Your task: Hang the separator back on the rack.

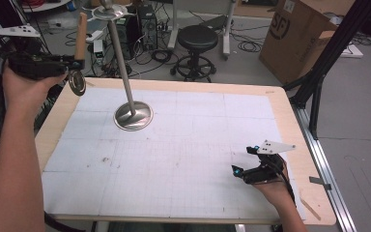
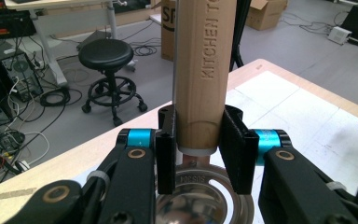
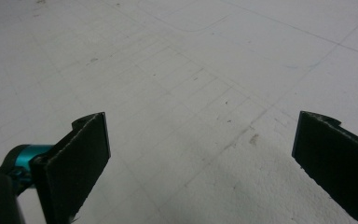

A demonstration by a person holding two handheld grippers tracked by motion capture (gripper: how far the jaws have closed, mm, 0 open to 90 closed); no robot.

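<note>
Ladle [image 2: 205, 70] pinched by left gripper [image 2: 199, 154] at its stiff wooden handle, likely bowl-heavy; right gripper [image 3: 200, 154] spread wide.

I'm looking at a lab or workshop, I think. A wooden table [image 1: 290, 104] stands on grey floor, with cables [image 1: 251, 46] strewn about, a computer tower [image 1: 147, 24], a black stool [image 1: 198, 41], a cardboard box [image 1: 299, 36] and, blurred at the back, what may be desks [image 2: 65, 7].
</note>
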